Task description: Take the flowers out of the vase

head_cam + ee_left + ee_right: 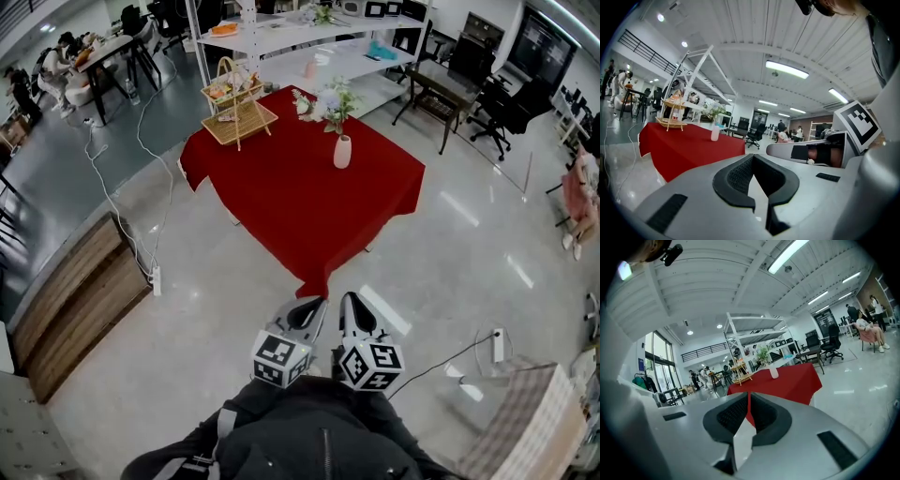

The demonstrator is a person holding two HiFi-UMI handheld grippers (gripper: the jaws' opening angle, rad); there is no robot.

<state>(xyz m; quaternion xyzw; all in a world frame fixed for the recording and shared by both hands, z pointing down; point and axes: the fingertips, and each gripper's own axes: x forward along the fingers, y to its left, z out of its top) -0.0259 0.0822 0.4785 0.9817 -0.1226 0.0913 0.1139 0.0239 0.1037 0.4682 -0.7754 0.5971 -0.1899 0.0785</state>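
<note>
Head view: a table (281,202) draped in a red cloth stands on a glossy floor (216,309). A white vase (342,151) stands upright near the table's far edge, with the flowers (333,101) in it. A two-tier wicker stand (236,108) occupies the far left corner, well apart from the vase. The left gripper (317,303) and the right gripper (349,299) are side by side at the bottom of the frame, just short of the table's near corner and far from the vase. Left gripper view: the jaws are pressed together at their tips with nothing between them. The red table lies ahead to the left, the vase small upon it, and the right gripper shows just beside at the right. Right gripper view: the jaws likewise meet at their tips and hold nothing. The table, vase and flowers appear straight ahead in the distance.
</note>
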